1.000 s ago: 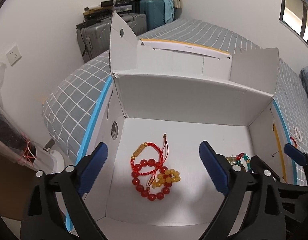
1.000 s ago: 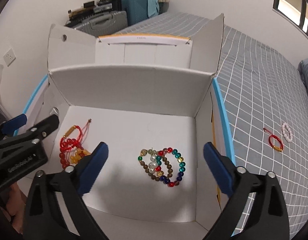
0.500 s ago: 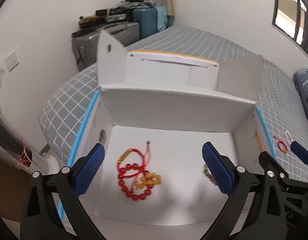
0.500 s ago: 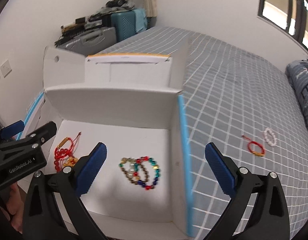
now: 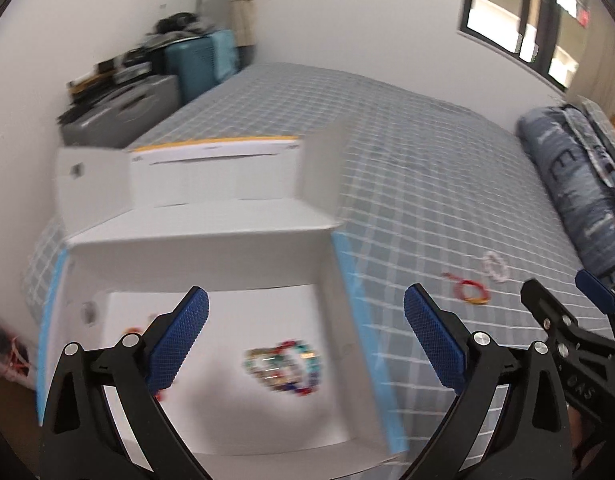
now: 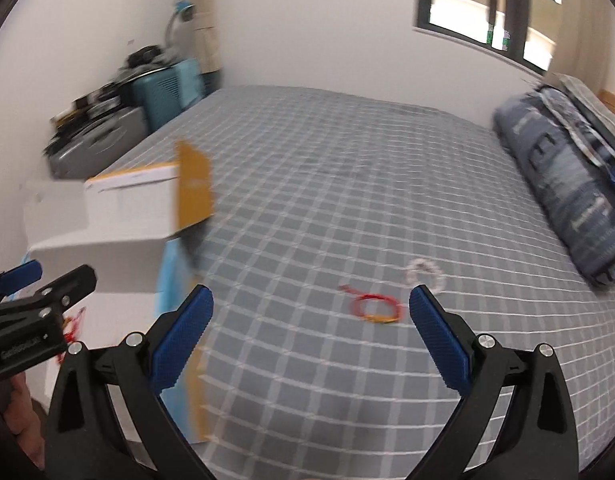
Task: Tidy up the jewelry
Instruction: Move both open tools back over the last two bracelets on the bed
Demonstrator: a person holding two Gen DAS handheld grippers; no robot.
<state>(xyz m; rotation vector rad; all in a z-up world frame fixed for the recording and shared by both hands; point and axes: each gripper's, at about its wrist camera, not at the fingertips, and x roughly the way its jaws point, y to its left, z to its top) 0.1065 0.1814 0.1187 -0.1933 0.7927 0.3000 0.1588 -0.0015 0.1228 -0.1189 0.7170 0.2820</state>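
A white cardboard box (image 5: 203, 248) lies open on the bed; it also shows at the left of the right wrist view (image 6: 119, 240). A pile of multicolour bead bracelets (image 5: 285, 368) lies on its floor. A red string bracelet (image 5: 469, 292) and a white bead bracelet (image 5: 495, 267) lie on the grey checked bedspread to the box's right; both show ahead of the right gripper, the red bracelet (image 6: 375, 307) and the white bracelet (image 6: 425, 274). My left gripper (image 5: 305, 340) is open and empty over the box. My right gripper (image 6: 311, 334) is open and empty above the bedspread.
A rolled blue quilt (image 6: 567, 184) lies along the bed's right side. Suitcases (image 5: 147, 92) stand by the wall beyond the bed's far left corner. A window (image 6: 491, 8) is in the far wall.
Both grippers have swung right. The left view has moved from the red bracelets to the multicolour pile; the right view has left the box and now faces the bracelets on the bedspread.
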